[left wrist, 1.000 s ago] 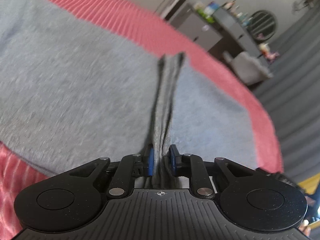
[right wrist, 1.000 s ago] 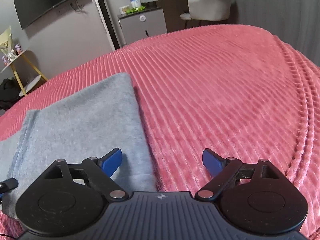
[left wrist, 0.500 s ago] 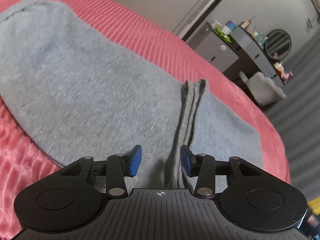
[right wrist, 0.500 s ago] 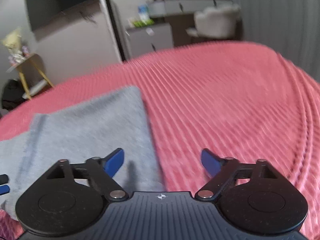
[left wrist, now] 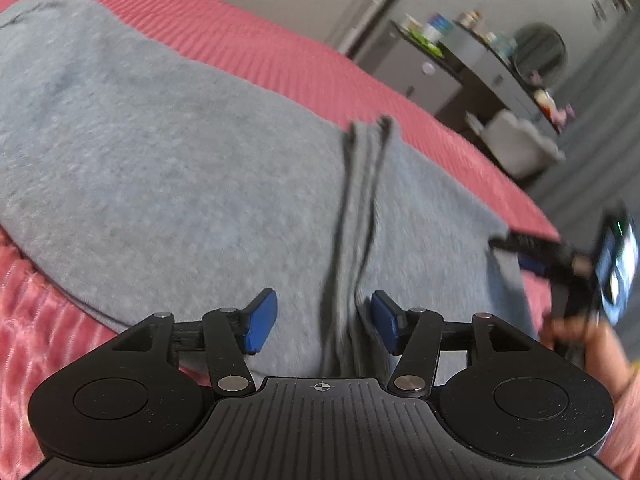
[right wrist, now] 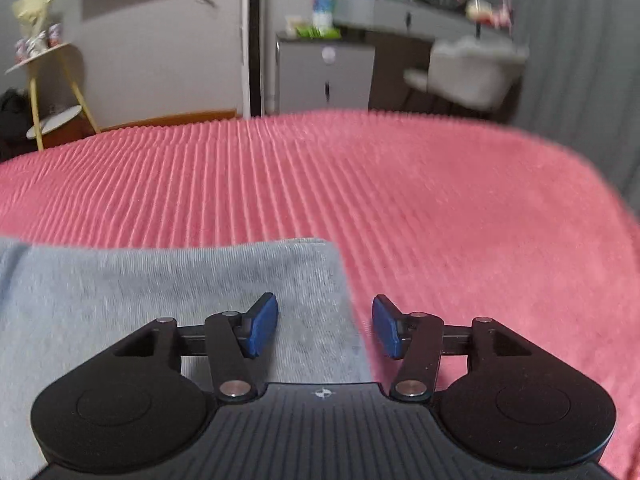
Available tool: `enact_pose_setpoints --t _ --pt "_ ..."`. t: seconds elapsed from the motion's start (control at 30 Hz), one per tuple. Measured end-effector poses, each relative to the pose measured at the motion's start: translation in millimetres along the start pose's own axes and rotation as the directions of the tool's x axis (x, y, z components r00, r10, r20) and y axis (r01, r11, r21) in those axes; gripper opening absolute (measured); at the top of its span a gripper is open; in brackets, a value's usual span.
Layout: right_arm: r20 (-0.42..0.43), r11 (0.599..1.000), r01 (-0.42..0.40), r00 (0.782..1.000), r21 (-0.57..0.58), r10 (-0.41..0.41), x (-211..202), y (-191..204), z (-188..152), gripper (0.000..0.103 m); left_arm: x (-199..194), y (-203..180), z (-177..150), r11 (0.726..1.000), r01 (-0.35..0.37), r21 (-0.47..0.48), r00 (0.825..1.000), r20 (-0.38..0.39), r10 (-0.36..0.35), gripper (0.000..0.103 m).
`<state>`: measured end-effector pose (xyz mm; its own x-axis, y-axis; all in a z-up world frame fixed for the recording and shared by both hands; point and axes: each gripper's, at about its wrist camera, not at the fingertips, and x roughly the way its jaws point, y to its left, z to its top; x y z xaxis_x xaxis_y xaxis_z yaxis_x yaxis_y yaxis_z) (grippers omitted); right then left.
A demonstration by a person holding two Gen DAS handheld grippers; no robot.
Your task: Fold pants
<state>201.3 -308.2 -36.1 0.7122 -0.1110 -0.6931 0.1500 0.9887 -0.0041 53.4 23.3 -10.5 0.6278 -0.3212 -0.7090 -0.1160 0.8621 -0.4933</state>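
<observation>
On the pink ribbed bed cover (right wrist: 400,200) the grey pants (left wrist: 180,160) are laid flat. The left gripper (left wrist: 324,322) is opening, a raised fold ridge (left wrist: 356,220) framed between its fingers, not pinched. The right gripper (right wrist: 325,328) is closing over the pants' edge, which is not yet pinched.

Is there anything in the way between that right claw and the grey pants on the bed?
Nothing visible. The right claw, jaws closing, straddles the edge of the grey pants on the pink bedspread.
</observation>
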Motion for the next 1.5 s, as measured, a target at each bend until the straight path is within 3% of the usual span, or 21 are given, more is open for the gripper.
enact_pose_setpoints --t 0.07,0.17,0.23,0.3,0.37,0.43,0.5,0.53,0.57,0.7,0.8,0.93,0.97,1.03,1.1,1.17,1.27,1.33,1.4,1.47,1.5 --pt "-0.004 0.997 -0.073 0.997 0.023 0.073 -10.0 2.5 -9.4 0.061 -6.0 17.3 11.2 0.994 -0.030 -0.104 0.999 0.031 0.033 0.061" --pt "0.037 0.970 -0.113 0.992 -0.214 0.124 -46.5 25.5 -53.7 0.077 -35.7 60.0 36.3 0.950 -0.052 -0.308 0.989 0.115 0.092 0.061" --pt "0.030 0.940 -0.148 0.986 -0.308 0.165 -69.6 26.5 -85.8 0.085 -63.3 85.2 50.6 0.923 -0.050 -0.383 0.972 0.194 0.133 0.062" --pt "-0.043 0.944 -0.240 0.971 -0.228 0.236 -83.2 12.2 -96.0 0.085 -91.2 111.3 60.6 0.905 -0.076 -0.419 0.944 0.263 0.201 0.071" --pt "-0.029 0.955 -0.286 0.958 -0.073 0.285 -89.7 -8.0 -90.6 0.086 -108.2 140.4 62.2 0.886 -0.107 -0.452 0.922 0.288 0.259 0.075" --pt "-0.032 0.932 -0.354 0.933 0.079 0.357 -81.9 -27.4 -86.7 0.091 -107.6 174.7 54.7 0.839 -0.043 -0.542 0.939 0.264 0.219 0.074" --pt "-0.050 0.907 -0.384 0.916 0.175 0.397 -67.5 -41.2 -89.4 0.091 -93.9 202.8 47.6 0.756 0.100 -0.647 0.967 0.242 0.079 0.071" --pt "-0.039 0.896 -0.397 0.910 0.200 0.412 -64.7 -44.7 -90.3 0.093 -87.2 210.7 46.0 0.719 0.143 -0.680 0.970 0.241 0.034 0.071" --pt "-0.028 0.885 -0.411 0.904 0.217 0.427 -64.0 -46.6 -91.9 0.098 -83.0 214.1 46.9 0.699 0.151 -0.699 0.970 0.242 0.032 0.071" --pt "-0.021 0.890 -0.407 0.907 0.206 0.420 -66.4 -43.7 -94.4 0.099 -78.4 210.0 58.0 0.731 0.016 -0.682 0.966 0.198 0.164 0.065" --pt "-0.025 0.903 -0.394 0.914 0.172 0.404 -71.0 -35.6 -97.0 0.099 -81.2 206.6 57.6 0.732 -0.023 -0.681 0.950 0.213 0.228 0.076" --pt "-0.027 0.914 -0.379 0.922 0.143 0.386 -65.4 -32.5 -89.2 0.099 -72.1 213.2 63.3 0.739 -0.047 -0.673 0.950 0.199 0.242 0.075" --pt "-0.027 0.920 -0.371 0.926 0.127 0.377 -64.1 -30.0 -88.8 0.099 -69.1 211.2 67.7 0.752 -0.038 -0.659 0.949 0.212 0.234 0.072" --pt "-0.029 0.930 -0.355 0.933 0.096 0.359 -62.3 -22.1 -87.2 0.099 -68.0 209.9 72.3 0.781 -0.029 -0.624 0.944 0.240 0.227 0.035" --pt "-0.030 0.937 -0.342 0.938 0.068 0.344 -64.9 -20.7 -88.3 0.099 -66.7 208.6 70.2 0.791 -0.008 -0.612 0.943 0.259 0.211 0.020" --pt "-0.030 0.937 -0.342 0.938 0.069 0.345 -65.8 -19.7 -88.2 0.099 -74.5 202.4 71.2 0.822 -0.012 -0.570 0.928 0.300 0.222 0.017" --pt "-0.008 0.919 -0.365 0.929 0.149 0.371 -69.5 -31.1 -86.7 0.094 -92.5 149.5 79.5 0.934 -0.118 -0.337 0.887 0.388 0.252 0.016" --pt "0.010 0.894 -0.386 0.919 0.226 0.394 -73.2 -42.2 -85.1 0.087 -102.9 95.9 78.5 0.973 -0.186 -0.134 0.867 0.443 0.226 0.016" --pt "0.022 0.872 -0.409 0.908 0.271 0.419 -77.6 -48.3 -84.0 0.074 -105.6 41.3 70.8 0.976 -0.208 0.058 0.873 0.461 0.159 0.016" --pt "0.040 0.845 -0.443 0.891 0.299 0.453 -83.0 -51.2 -84.2 0.063 -99.9 -11.4 54.5 0.941 -0.236 0.243 0.885 0.453 0.104 0.016" --pt "0.053 0.831 -0.462 0.881 0.309 0.470 -86.6 -52.1 -84.1 0.061 -94.6 -38.4 40.9 0.908 -0.235 0.347 0.894 0.443 0.062 0.016"
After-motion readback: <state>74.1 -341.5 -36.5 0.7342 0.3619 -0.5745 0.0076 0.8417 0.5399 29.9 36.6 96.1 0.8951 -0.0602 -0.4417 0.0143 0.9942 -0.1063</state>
